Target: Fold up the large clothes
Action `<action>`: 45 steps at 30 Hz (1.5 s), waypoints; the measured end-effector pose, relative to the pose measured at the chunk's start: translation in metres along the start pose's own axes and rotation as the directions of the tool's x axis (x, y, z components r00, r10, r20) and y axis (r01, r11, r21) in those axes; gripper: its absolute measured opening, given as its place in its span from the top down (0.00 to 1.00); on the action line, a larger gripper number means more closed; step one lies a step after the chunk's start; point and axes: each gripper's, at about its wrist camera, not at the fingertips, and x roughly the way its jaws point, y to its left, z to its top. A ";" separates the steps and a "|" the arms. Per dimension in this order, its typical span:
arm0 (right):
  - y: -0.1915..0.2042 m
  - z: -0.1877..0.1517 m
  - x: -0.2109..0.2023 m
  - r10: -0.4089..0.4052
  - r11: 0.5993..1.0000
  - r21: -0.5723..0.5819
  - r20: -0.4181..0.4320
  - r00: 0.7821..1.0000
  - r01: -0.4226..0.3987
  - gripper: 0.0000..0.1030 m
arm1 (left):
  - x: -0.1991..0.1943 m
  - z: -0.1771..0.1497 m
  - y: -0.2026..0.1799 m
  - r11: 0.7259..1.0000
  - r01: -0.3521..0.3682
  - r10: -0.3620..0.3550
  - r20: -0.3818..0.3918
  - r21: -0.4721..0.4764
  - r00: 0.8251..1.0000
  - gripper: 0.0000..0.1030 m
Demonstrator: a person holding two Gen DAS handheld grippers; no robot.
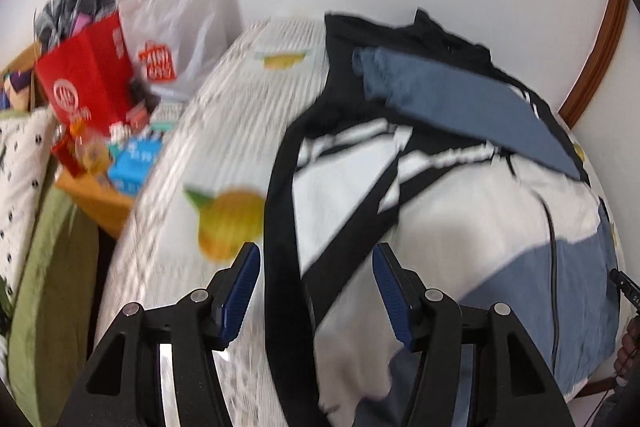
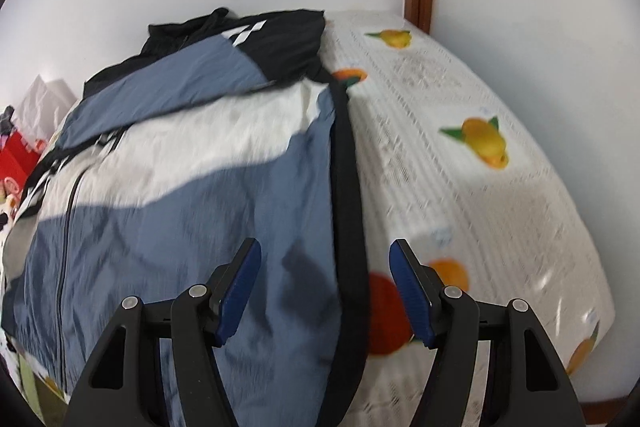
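Note:
A large zip jacket in white, blue-grey and black (image 1: 472,227) lies spread on the bed, with a blue-grey sleeve (image 1: 460,99) folded across its chest. My left gripper (image 1: 316,255) is open and empty above the jacket's black left side edge. In the right wrist view the jacket (image 2: 180,195) fills the left half. My right gripper (image 2: 325,251) is open and empty above the jacket's black right side band (image 2: 346,187). Neither gripper holds cloth.
The bed has a white sheet with fruit prints (image 2: 480,187). Beside it at the left stand a red paper bag (image 1: 86,75), a white plastic bag (image 1: 176,27), small boxes on an orange surface (image 1: 100,191) and a green cushion (image 1: 48,267). A white wall is behind.

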 end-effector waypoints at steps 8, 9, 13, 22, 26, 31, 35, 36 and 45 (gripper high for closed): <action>0.008 -0.027 0.004 0.025 1.000 -0.005 -0.015 1.000 -0.025 0.40 | 0.005 -0.036 0.000 0.997 0.083 -0.083 -0.024 0.006 0.996 0.46; 0.009 -0.027 0.003 0.025 1.000 -0.006 -0.009 1.000 -0.025 0.40 | 0.005 -0.038 -0.001 0.997 0.081 -0.080 -0.021 0.008 0.997 0.46; 0.010 -0.033 -0.001 0.018 1.000 -0.006 0.012 1.000 -0.018 0.46 | 0.001 -0.047 -0.006 0.997 0.075 -0.075 -0.010 0.029 0.997 0.46; 0.020 -0.042 -0.005 -0.011 0.999 -0.042 0.029 1.000 0.012 0.82 | -0.010 -0.064 -0.016 0.997 0.031 -0.032 0.008 0.073 0.999 0.64; 0.021 -0.045 -0.016 0.013 0.999 -0.048 0.042 0.999 -0.011 0.95 | -0.020 -0.066 -0.017 0.996 0.055 -0.057 0.020 0.068 0.998 0.88; 0.022 -0.040 -0.058 0.042 0.996 -0.084 0.154 0.987 -0.030 0.96 | -0.056 -0.060 -0.018 0.993 0.085 -0.093 0.100 0.082 0.991 0.91; 0.015 -0.029 -0.093 0.097 0.994 -0.070 0.233 0.968 -0.083 0.96 | -0.090 -0.051 -0.016 0.987 0.128 -0.143 0.184 0.093 0.972 0.91; 0.013 -0.025 -0.101 0.102 0.994 -0.071 0.254 0.962 -0.087 0.96 | -0.101 -0.047 -0.015 0.985 0.143 -0.161 0.213 0.098 0.964 0.91; 0.004 0.019 -0.158 0.135 0.991 -0.045 0.411 0.902 -0.128 0.96 | -0.136 -0.007 -0.021 0.981 0.168 -0.190 0.336 0.093 0.922 0.91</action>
